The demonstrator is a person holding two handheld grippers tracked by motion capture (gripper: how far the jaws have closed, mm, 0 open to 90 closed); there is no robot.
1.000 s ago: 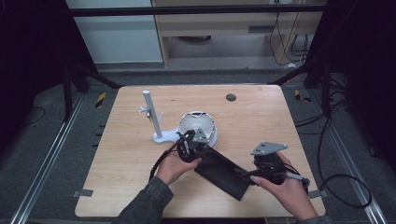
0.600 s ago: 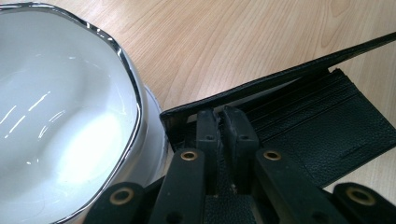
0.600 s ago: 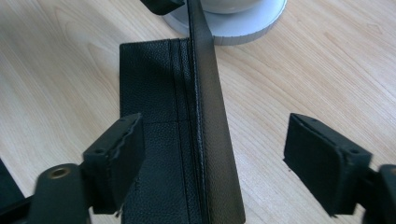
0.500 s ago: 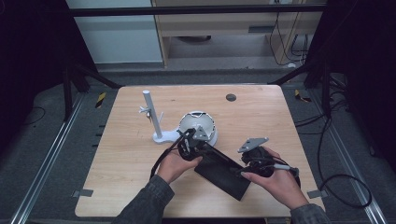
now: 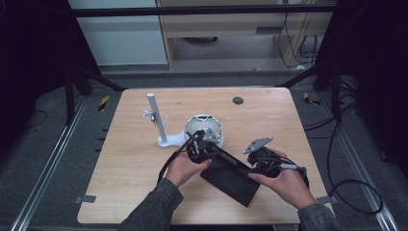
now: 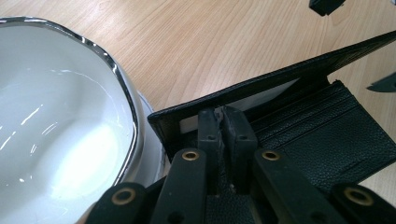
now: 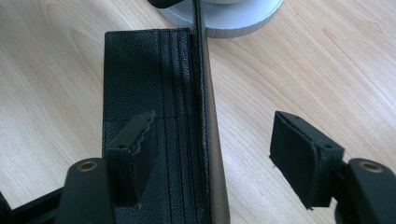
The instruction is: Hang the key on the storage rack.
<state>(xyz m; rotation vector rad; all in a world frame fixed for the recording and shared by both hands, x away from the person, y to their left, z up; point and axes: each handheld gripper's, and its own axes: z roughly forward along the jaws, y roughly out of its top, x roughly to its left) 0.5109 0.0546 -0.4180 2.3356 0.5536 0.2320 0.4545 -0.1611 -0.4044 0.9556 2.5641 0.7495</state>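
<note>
A black leather wallet (image 5: 230, 176) lies open on the wooden table (image 5: 125, 168), with its card slots (image 7: 140, 70) facing up. My left gripper (image 6: 222, 123) is shut on the corner of the wallet's upper flap (image 6: 280, 79) and holds that flap raised on edge, right beside the white bowl. My right gripper (image 7: 212, 140) is open at the wallet's other end. Its two pads (image 7: 140, 140) stand on either side of the raised flap, clear of it. In the high view, the left gripper (image 5: 204, 146) and right gripper (image 5: 251, 166) sit at opposite ends of the wallet.
A white bowl (image 5: 202, 126) with a silver rim (image 6: 119, 79) stands just behind the wallet, touching the left gripper's side. A white post stand (image 5: 155, 120) rises to the left of it. A small dark disc (image 5: 237, 100) lies near the far edge.
My right gripper has moved left and in toward the wallet, so its open jaws now straddle the raised flap. The left gripper has kept its hold in place.
</note>
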